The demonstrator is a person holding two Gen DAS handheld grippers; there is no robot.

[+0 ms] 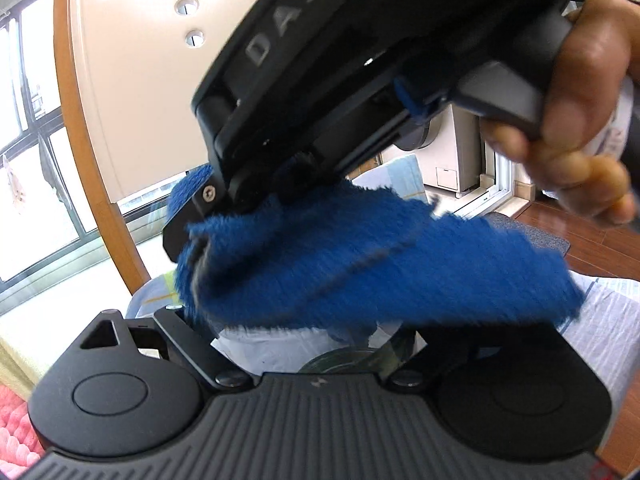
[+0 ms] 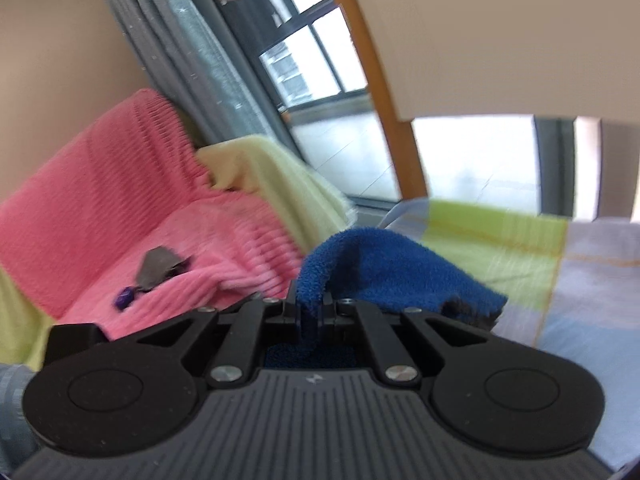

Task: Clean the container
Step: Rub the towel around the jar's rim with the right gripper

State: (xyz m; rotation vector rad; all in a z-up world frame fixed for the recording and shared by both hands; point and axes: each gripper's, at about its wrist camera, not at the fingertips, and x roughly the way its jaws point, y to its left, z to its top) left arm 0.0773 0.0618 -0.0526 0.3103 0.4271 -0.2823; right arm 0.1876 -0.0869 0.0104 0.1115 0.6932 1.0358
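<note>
A: Right gripper (image 2: pixel 310 312), state?

B: Your jaws are pressed together on the blue cloth (image 2: pixel 384 272); a fold runs down between the fingers, the rest drapes over the tips. In the left wrist view that gripper comes in from above with your right hand (image 1: pixel 580 104) on its handle, cloth hanging under it, blurred.

A: Left gripper (image 1: pixel 304 344)?

B: Its fingers stand apart, but the cloth hides the tips, so you can't call whether they clamp anything.

A: Where's the container?

B: Only a clear rounded piece, probably the container (image 1: pixel 352 360), shows just between your left fingers under the cloth. Can't tell if the fingers touch it. It sits over the checked sheet (image 1: pixel 608 328), near that sheet's near edge as far as I can judge.

A: Step?

B: Looks like wiping, cloth right above or at the container's mouth. Contact is hidden.

A: Next?

B: I'd say you push the cloth down inside and rub round the wall, with your left side steadying the container. Keep the right clamp firm so the fold doesn't slip
</note>
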